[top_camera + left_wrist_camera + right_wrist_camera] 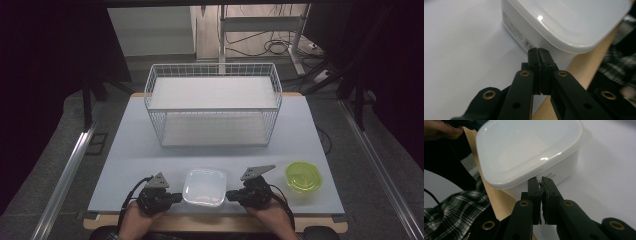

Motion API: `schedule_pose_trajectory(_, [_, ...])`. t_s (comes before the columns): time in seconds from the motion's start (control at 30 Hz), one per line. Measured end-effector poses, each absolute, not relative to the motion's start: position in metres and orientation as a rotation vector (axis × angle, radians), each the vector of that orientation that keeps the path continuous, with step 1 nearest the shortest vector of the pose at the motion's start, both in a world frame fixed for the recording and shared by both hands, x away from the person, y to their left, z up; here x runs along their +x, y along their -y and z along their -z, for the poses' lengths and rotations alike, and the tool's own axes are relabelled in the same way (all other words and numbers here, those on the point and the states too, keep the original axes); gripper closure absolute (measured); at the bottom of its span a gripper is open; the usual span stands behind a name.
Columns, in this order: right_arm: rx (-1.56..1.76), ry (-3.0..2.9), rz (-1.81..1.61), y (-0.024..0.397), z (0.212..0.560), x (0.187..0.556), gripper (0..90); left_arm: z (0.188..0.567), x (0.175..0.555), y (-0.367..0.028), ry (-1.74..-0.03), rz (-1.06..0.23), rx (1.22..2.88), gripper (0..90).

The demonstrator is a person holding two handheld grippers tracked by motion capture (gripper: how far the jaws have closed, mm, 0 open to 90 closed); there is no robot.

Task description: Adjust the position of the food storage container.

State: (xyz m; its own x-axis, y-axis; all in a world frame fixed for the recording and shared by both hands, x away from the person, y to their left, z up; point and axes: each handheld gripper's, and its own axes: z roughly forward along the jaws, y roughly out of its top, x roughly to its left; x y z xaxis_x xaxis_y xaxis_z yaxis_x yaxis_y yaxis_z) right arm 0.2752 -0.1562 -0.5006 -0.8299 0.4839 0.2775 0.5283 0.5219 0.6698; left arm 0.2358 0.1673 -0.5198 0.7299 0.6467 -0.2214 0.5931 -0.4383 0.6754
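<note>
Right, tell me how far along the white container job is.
Early stage. Done: both grippers are at the white lidded container, the left gripper and right gripper shut, tips against its opposite side walls. In hand: pinching it between them, apparently. Left: lifting it, probably toward the wire basket. The green container sits untouched.

Table (135, 150): basket (213, 105), box (204, 187), bowl (302, 177)

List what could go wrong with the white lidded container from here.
The white container sits at the table's near edge; an uneven push might tip it off. Both hand-held grippers, left and right, press its sides with jaws shut, gripping nothing, so a squeeze-lift may slip.
</note>
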Motion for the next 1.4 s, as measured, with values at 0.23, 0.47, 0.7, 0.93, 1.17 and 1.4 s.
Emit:
schedule_pose_trajectory(0.23, [-0.98, 2.739, 1.212, 0.163, 0.498, 0.281, 87.6, 0.518, 0.252, -0.146, -0.941, -0.145, 2.2, 90.0])
schedule_pose_trajectory(0.47, [-1.094, 2.749, 1.206, 0.177, 0.499, 0.291, 88.9, 0.517, 0.269, -0.126, -0.949, -0.169, 2.2, 90.0])
schedule_pose_trajectory(0.7, [-1.13, 2.751, 1.224, 0.183, 0.5, 0.297, 89.0, 0.517, 0.278, -0.121, -0.958, -0.179, 2.186, 90.0])
schedule_pose_trajectory(0.93, [-1.123, 2.778, 1.245, 0.184, 0.495, 0.296, 81.5, 0.513, 0.271, -0.129, -0.917, -0.194, 2.185, 83.5])
schedule_pose_trajectory(1.17, [-1.119, 2.812, 1.309, 0.198, 0.484, 0.294, 67.8, 0.506, 0.25, -0.155, -0.89, -0.308, 2.145, 51.8])
schedule_pose_trajectory(1.4, [-1.098, 2.814, 1.379, 0.204, 0.48, 0.29, 43.5, 0.503, 0.241, -0.168, -0.898, -0.35, 2.088, 24.0])
